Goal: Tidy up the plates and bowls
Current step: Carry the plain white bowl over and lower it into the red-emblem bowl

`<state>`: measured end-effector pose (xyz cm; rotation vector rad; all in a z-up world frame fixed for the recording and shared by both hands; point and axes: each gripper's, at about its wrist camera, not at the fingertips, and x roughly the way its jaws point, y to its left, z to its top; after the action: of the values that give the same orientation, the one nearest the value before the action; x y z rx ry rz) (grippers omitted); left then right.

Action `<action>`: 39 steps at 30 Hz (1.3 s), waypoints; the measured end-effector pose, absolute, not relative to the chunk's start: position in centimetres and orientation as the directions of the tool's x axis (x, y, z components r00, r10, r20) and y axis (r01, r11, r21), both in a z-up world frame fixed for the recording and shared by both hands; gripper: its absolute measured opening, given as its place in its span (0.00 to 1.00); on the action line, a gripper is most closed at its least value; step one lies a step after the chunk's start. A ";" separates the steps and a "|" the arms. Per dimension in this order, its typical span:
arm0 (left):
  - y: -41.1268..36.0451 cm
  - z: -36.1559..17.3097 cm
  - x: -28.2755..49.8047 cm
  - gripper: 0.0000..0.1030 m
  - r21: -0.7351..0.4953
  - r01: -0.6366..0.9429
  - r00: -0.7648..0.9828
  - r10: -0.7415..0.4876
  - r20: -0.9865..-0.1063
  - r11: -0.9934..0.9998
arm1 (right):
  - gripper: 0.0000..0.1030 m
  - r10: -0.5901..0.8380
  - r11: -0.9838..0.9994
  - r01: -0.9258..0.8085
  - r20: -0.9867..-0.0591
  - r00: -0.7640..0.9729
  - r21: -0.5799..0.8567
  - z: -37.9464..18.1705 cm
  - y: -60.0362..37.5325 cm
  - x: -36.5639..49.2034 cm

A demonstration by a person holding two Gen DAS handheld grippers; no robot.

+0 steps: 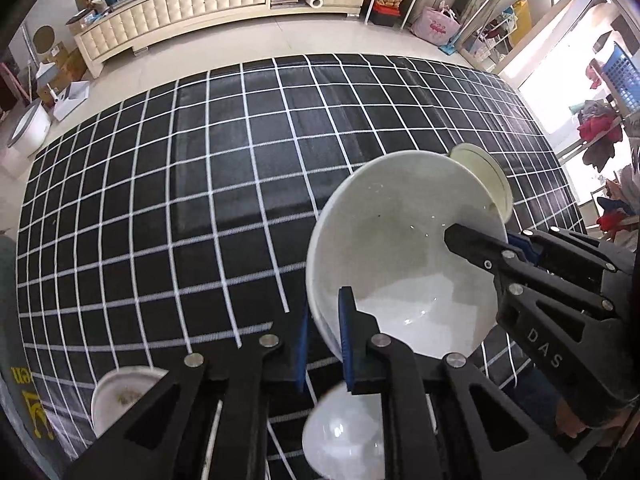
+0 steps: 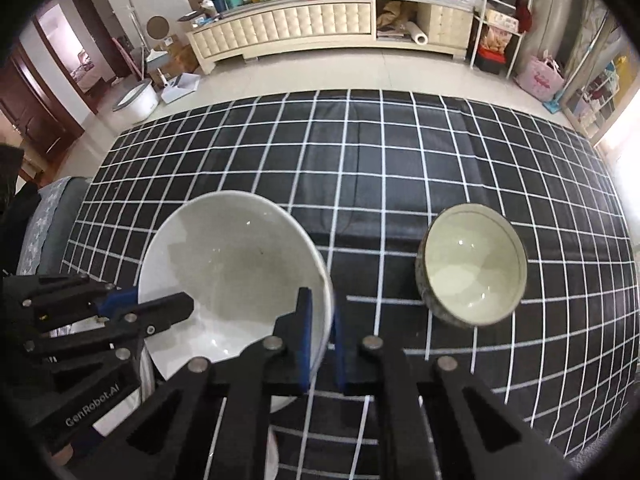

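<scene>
Both grippers are pinching one large white bowl (image 2: 236,264) w/ narrow jaws: left gripper (image 1: 324,344) on its left rim, right gripper (image 2: 322,340) on its right rim. Green-glazed bowl (image 2: 472,268) is sitting right of right gripper, apart, on checked cloth (image 2: 360,168).

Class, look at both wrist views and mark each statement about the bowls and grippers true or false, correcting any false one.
1. Both grippers clamp the rim of the large white bowl. True: the left gripper and the right gripper each pinch its rim.
2. The small greenish bowl sits inside the white bowl. False: it stands apart on the checked cloth.
3. The cloth is plain red. False: it is black with white grid lines.
4. The greenish bowl is held by no gripper. True.
</scene>
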<state>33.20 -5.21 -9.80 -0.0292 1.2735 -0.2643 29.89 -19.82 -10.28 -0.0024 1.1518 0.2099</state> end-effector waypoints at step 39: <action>-3.3 -13.6 21.2 0.11 -0.170 0.103 0.195 -0.187 -0.963 0.980 | 0.12 0.148 0.976 -0.189 -0.963 0.224 0.106 -15.1 -16.4 20.0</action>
<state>21.22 -3.30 -13.60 -0.0728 1.3599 -0.2034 19.97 -16.37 -15.13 -0.0363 1.3251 0.2329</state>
